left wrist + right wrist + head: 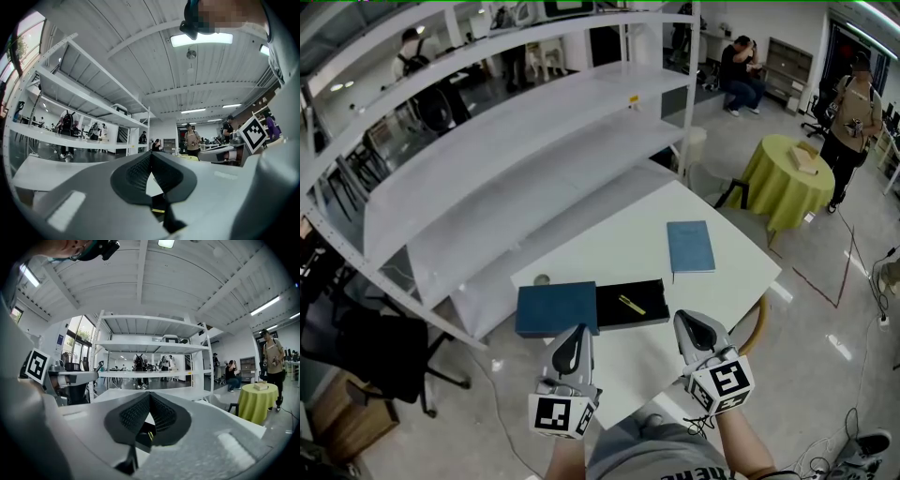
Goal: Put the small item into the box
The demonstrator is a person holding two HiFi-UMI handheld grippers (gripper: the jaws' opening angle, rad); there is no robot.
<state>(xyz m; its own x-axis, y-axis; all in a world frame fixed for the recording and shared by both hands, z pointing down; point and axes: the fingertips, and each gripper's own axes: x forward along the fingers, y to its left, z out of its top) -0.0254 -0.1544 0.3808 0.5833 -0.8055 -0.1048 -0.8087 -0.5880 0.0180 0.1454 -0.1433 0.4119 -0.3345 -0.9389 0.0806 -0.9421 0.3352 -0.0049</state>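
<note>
An open black box (633, 304) lies on the white table (619, 253) with a small yellow item (631, 304) inside it. Its dark blue lid (557, 308) rests against the box's left side. My left gripper (573, 345) hovers near the table's front edge, just below the lid, jaws shut and empty. My right gripper (690, 326) hangs to the right of the box, also shut on nothing. Through the gap under each gripper's jaws I glimpse the black box with the yellow item (158, 210) (150, 435).
A blue notebook (690, 246) lies on the table's far right part. A small round object (542, 279) sits at the left edge. White shelving (516, 141) stands behind the table. A round table with a green cloth (787, 178) and several people are further off.
</note>
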